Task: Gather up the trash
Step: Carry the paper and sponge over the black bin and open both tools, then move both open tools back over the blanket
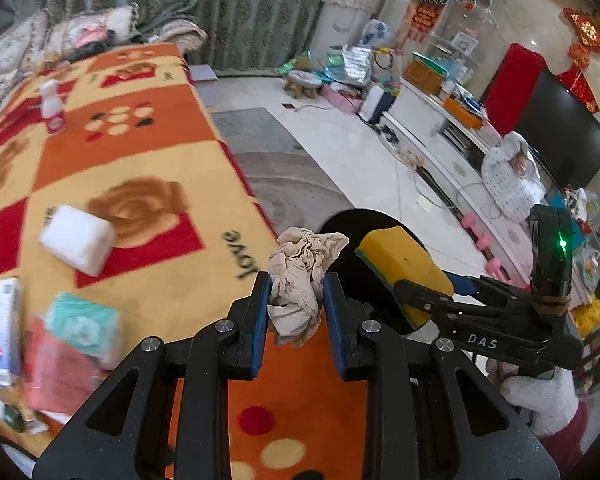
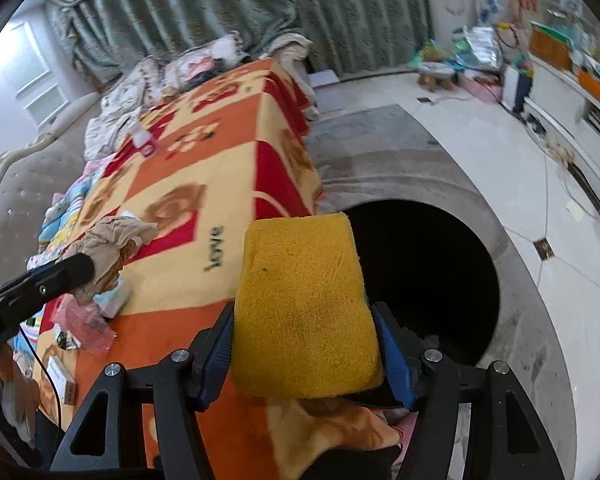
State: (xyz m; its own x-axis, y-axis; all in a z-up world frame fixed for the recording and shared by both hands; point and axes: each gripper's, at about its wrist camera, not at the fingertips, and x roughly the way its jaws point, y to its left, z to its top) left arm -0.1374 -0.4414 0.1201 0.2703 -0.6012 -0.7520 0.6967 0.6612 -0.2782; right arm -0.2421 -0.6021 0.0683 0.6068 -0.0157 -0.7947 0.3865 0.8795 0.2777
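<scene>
The orange, red and yellow blanket [image 1: 148, 168] covers my tabletop and fills the left half of both views, its printed word "love" lying near the edge that faces the floor. Past that edge, the pale tiled floor [image 1: 340, 140] and a grey rug [image 1: 268, 160] take up the middle and right of the left wrist view. The round black trash bin [image 2: 428, 272] stands on the floor just beside the tabletop's edge, at centre right of the right wrist view, its dark mouth wide open.

My right tongs [image 2: 306, 344] are clamped on a yellow sponge [image 2: 304, 304] with a green underside, the blue pads pressing its two sides; it hangs at the bin's near rim, partly over the blanket's edge. My left tongs [image 1: 296, 304] are clenched on a crumpled beige paper towel [image 1: 300, 280], which sticks up between the blue pads at lower centre of the left wrist view, over the tabletop's edge and just left of the bin.

On the blanket, at the left of the left wrist view, lie a white block, perhaps foam [image 1: 78, 240], a teal packet [image 1: 84, 320] on a pink plastic wrapper [image 1: 56, 368], and a long white carton [image 1: 4, 332]. A small white bottle with a red label [image 1: 52, 106] stands upright towards the upper left. My white-gloved hand [image 1: 540, 400] shows at lower right, holding the right tongs' handle.
</scene>
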